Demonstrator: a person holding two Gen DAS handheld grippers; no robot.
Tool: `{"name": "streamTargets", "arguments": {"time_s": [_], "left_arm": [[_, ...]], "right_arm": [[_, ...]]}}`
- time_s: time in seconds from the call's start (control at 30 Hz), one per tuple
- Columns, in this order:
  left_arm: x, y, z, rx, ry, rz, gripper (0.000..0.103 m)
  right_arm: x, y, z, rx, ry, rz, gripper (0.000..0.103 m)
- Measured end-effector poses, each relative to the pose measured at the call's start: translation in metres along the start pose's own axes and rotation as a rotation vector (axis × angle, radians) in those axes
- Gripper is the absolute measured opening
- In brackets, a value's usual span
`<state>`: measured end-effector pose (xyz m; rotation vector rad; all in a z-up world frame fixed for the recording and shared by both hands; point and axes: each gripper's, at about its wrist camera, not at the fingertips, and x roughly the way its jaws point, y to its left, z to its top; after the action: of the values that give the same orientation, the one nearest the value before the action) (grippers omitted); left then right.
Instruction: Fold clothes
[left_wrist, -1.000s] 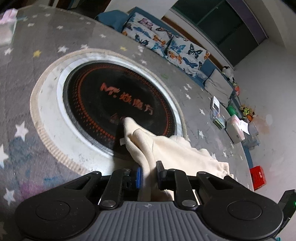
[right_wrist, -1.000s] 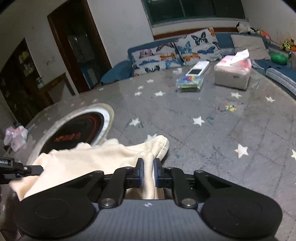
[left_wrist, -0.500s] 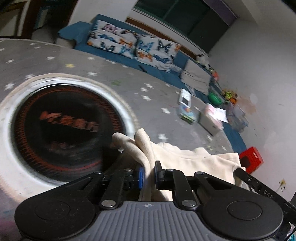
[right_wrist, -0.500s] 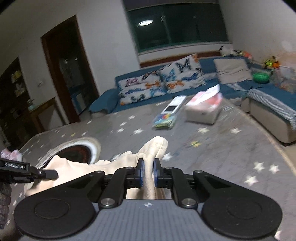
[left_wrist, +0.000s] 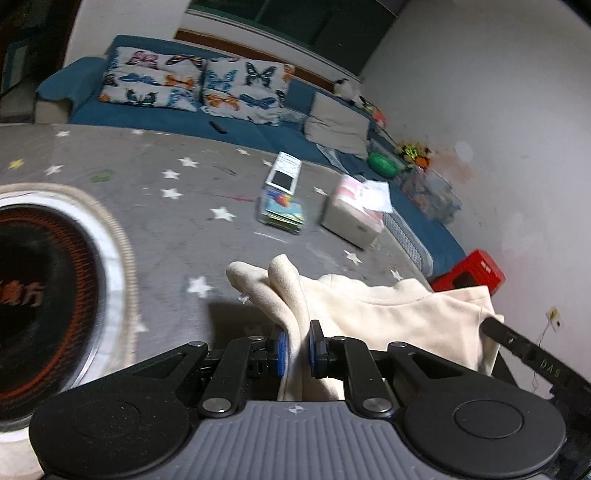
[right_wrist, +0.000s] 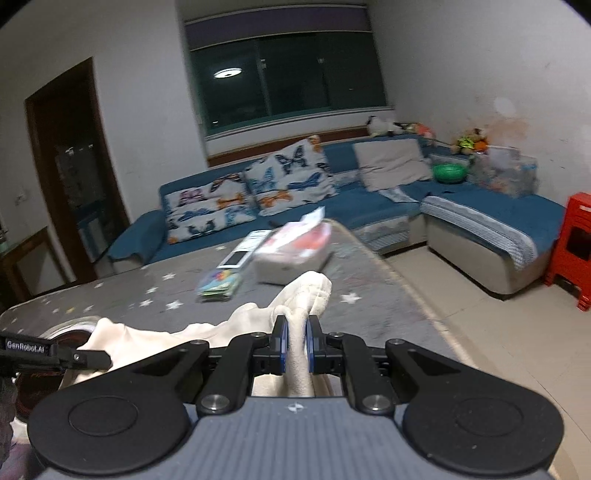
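- Left tool (left_wrist: 294, 347) pinching a bunched fold of the cream, soft fleece garment (left_wrist: 388, 314); blue pads pressed against the cloth from both sides.
- Right tool (right_wrist: 294, 345) likewise clamped on another bunched edge of the same garment (right_wrist: 303, 295), cloth stretched between the two tools above the grey, star-patterned surface (right_wrist: 166, 295).
- Curved far-right edge of the surface just beyond the right tool, pale tiled floor (right_wrist: 461, 295) open past it up to the blue corner sofa (right_wrist: 480, 206).
- Bare stretch of surface ahead of the left tool, between the garment and the round black heater plate with orange lettering (left_wrist: 40, 295) at the left.
- Compared with a second ago: garment lifted clear of the heater plate, both views swung up toward the sofa.
- White tissue box (left_wrist: 354, 218) with a tissue sticking out of its top, beside a clear box holding colourful items (left_wrist: 282, 212), a white flat device (left_wrist: 282, 177) on top.
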<state>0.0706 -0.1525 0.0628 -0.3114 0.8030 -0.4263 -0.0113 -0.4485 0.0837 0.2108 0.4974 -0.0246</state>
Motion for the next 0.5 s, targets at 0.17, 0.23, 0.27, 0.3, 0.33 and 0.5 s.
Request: {"name": "streamTargets", "arguments": {"time_s": [0.17,0.23,0.27,0.3,0.33,0.5], "left_arm": [[0.026,-0.008,-0.009,0.068,0.036,0.039,0.016],[0.032,-0.005,-0.013,0.080,0.058,0.053,0.020],[0.033,-0.002,-0.015,0.084,0.064,0.059,0.022],[0.033,0.000,-0.016,0.089,0.069,0.064,0.024],[0.032,0.002,-0.016,0.096,0.069,0.071,0.026],[0.022,0.004,-0.007,0.138,0.021,0.110,0.029]], "right_arm": [[0.016,-0.019,-0.012,0.026,0.038,-0.068,0.009],[0.024,-0.027,-0.019,0.038,0.074,-0.097,0.009],[0.029,-0.030,-0.022,0.044,0.091,-0.111,0.009],[0.033,-0.034,-0.026,0.049,0.108,-0.125,0.010],[0.034,-0.036,-0.028,0.045,0.116,-0.135,0.010],[0.031,-0.036,-0.026,0.020,0.112,-0.165,0.011]]}}
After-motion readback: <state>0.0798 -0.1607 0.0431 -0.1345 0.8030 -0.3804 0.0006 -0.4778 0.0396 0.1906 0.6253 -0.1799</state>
